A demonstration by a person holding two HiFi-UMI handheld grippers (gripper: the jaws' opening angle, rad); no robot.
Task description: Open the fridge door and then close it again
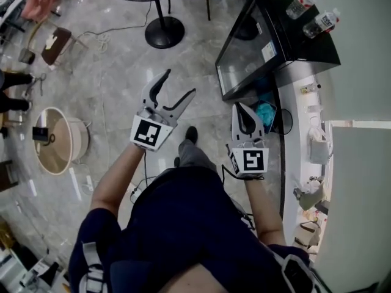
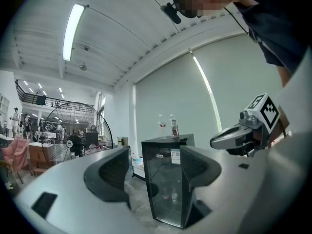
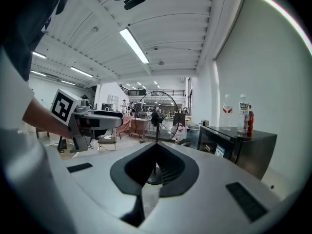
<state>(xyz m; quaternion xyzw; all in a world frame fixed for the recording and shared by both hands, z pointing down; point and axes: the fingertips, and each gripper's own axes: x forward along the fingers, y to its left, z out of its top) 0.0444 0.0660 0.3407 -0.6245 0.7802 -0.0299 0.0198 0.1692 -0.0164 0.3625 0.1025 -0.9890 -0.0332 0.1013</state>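
Inside, the fridge (image 2: 168, 179) holds bottles (image 2: 170, 195); left gripper (image 1: 179, 83) jaws open, right gripper (image 1: 241, 108) jaws closed.

The person wears a dark navy short-sleeved top (image 1: 183, 224), grey trousers (image 1: 194, 154) and a black shoe (image 1: 191, 133). Grey-and-white harness straps (image 1: 93, 267) with buckles sit at both shoulders. The left tool (image 1: 180, 82) and the right tool (image 1: 240, 105) are light grey moulded plastic, with curved jaws lined in ribbed black. Each has a white cube at its base, the left cube (image 1: 148, 133) and the right cube (image 1: 252, 160), printed with black square markers.
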